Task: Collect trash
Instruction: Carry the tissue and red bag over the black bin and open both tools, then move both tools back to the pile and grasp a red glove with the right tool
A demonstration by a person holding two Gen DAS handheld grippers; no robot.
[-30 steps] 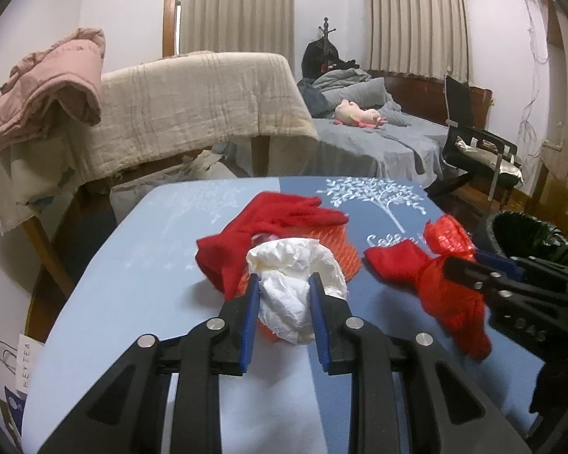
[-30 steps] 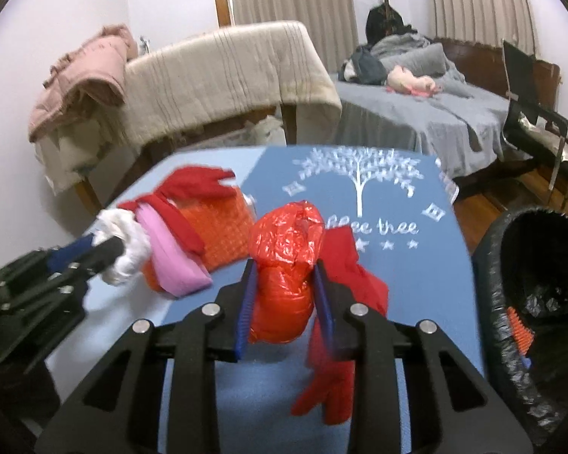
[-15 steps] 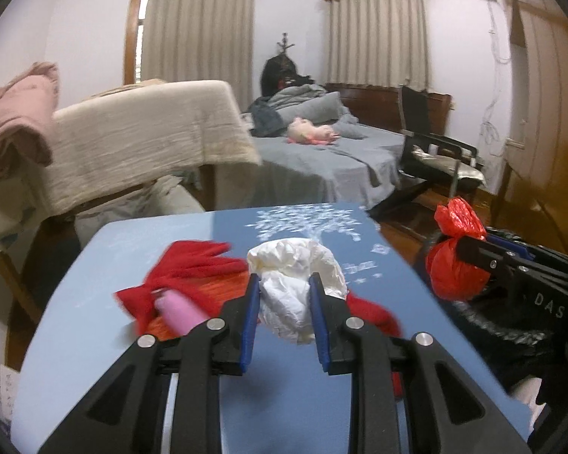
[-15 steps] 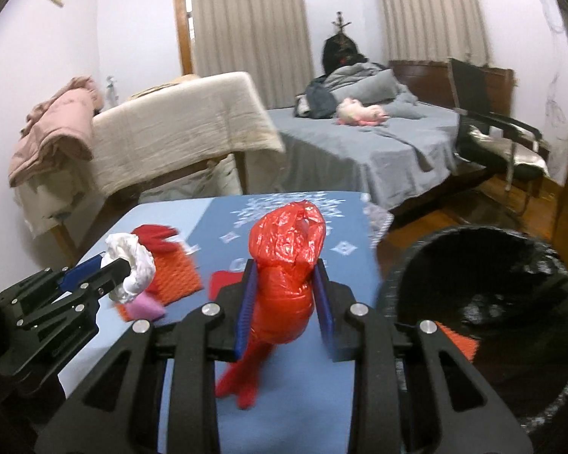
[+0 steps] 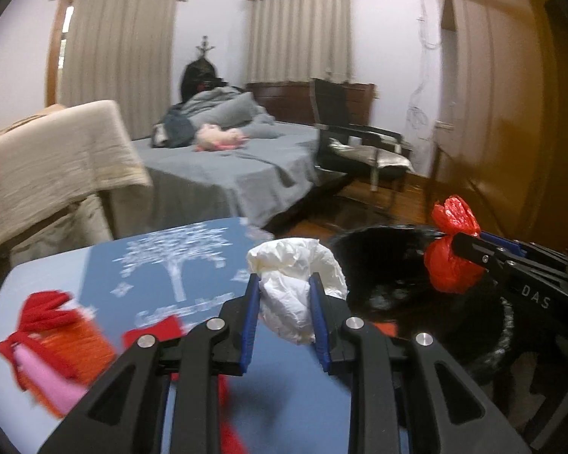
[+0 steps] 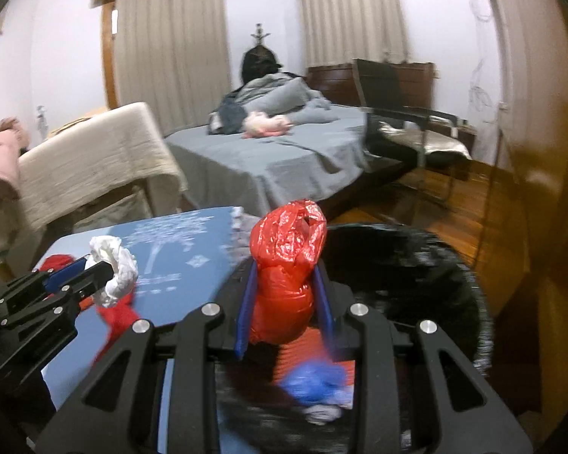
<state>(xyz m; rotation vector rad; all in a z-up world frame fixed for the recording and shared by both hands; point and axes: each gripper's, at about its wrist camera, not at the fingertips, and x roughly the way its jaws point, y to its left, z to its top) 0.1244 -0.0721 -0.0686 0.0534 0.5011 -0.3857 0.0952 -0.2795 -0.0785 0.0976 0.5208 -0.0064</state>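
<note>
Where "DAS" marks the right hand-held gripper (image 5: 445,255), red bag (image 5: 450,249) clamped

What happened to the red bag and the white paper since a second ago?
Both were carried off the blue table toward the black bin. The right gripper now holds the red bag over the bin; the left gripper holds the white paper near the table edge, beside the bin. Both grips stayed shut. The red and orange cloths stayed on the table.
</note>
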